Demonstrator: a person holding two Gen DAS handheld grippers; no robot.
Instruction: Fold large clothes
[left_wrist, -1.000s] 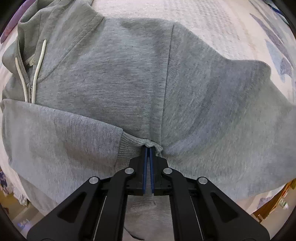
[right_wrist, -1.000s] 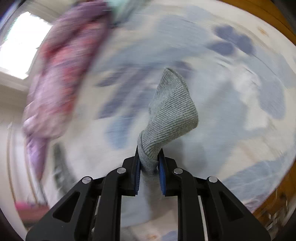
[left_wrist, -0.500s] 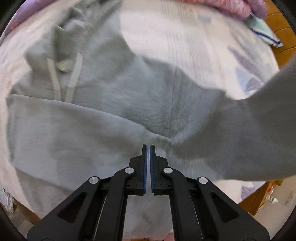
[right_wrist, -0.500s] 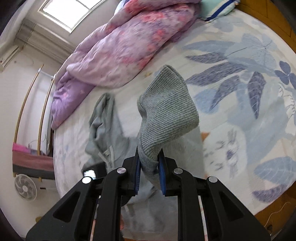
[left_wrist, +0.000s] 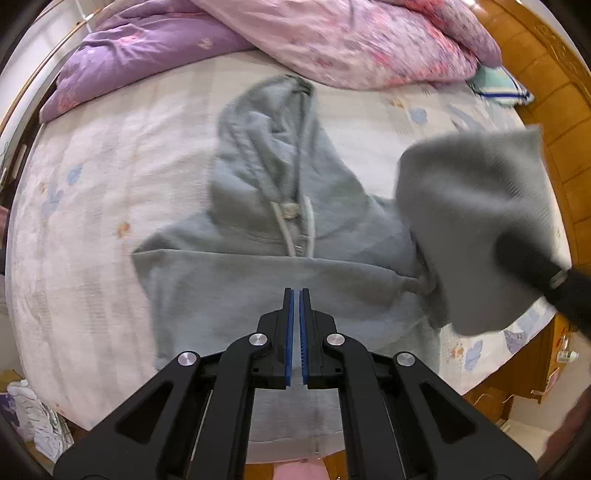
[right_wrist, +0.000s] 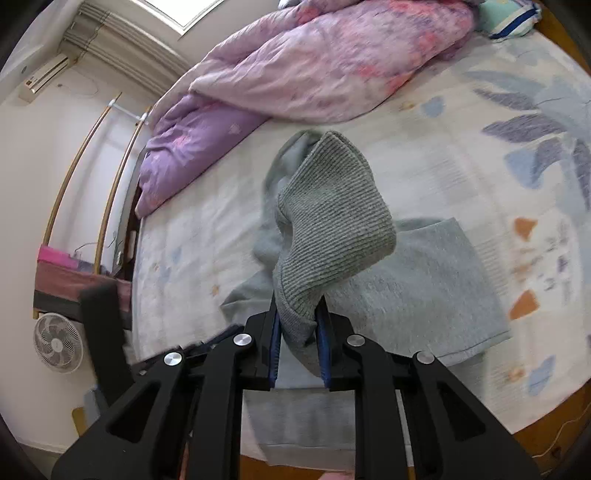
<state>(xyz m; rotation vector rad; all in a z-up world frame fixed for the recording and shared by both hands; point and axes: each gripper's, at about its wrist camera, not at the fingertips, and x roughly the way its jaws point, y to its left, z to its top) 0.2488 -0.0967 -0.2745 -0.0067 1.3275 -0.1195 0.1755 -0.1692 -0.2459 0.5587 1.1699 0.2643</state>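
Right hand-held gripper (right_wrist: 298, 325) clamps hoodie (left_wrist: 258, 266) cuff (right_wrist: 332, 229), prob to fold sleeve across; left hand-held gripper (left_wrist: 296, 306) closed, empty.

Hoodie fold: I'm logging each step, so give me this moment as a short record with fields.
garment: grey hoodie, spread on the bed
hood: flat, pointing toward the quilt
left tongs: shut, holding nothing, above the hoodie
right tongs: shut on the ribbed cuff
sleeve: lifted off the bed by the right tongs
other: pillow near the headboard
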